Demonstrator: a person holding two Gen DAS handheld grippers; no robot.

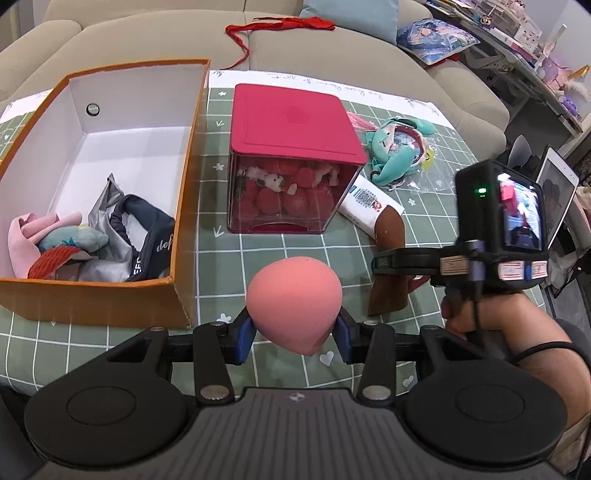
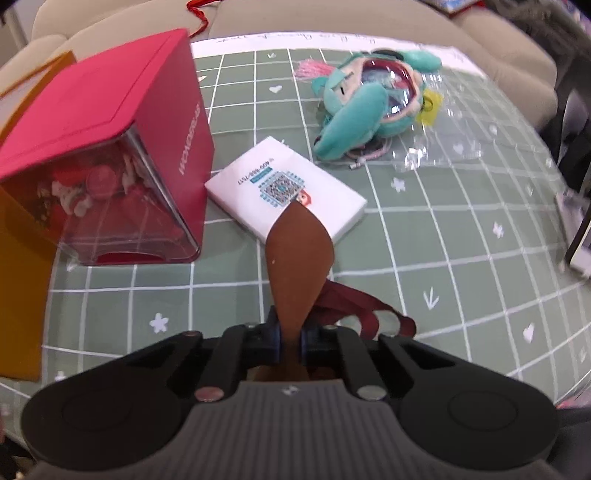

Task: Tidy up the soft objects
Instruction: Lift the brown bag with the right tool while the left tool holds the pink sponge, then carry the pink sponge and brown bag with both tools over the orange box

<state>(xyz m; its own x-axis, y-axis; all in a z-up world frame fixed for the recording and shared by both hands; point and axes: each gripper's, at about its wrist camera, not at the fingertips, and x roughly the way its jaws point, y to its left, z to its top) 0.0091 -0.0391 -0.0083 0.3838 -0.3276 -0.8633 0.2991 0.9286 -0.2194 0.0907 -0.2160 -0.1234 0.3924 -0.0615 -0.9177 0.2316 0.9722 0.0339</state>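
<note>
My left gripper [image 1: 294, 338] is shut on a pink egg-shaped sponge [image 1: 293, 297], held above the green grid mat just right of the orange box [image 1: 184, 192]. The box holds pink, grey and dark soft items [image 1: 92, 236]. My right gripper [image 2: 290, 343] is shut on a brown soft piece [image 2: 299, 258] with dark red straps [image 2: 354, 302]; it also shows in the left wrist view [image 1: 389, 258], right of the sponge. A teal plush doll [image 2: 365, 107] lies at the far right of the mat.
A clear box with a red lid [image 1: 291, 162] holding red and white items stands mid-table. A white packet [image 2: 284, 195] lies beside it. A clear plastic bag [image 2: 450, 136] lies by the doll. A tablet [image 1: 557, 195] stands at right. A sofa with a red ribbon [image 1: 273, 27] is behind.
</note>
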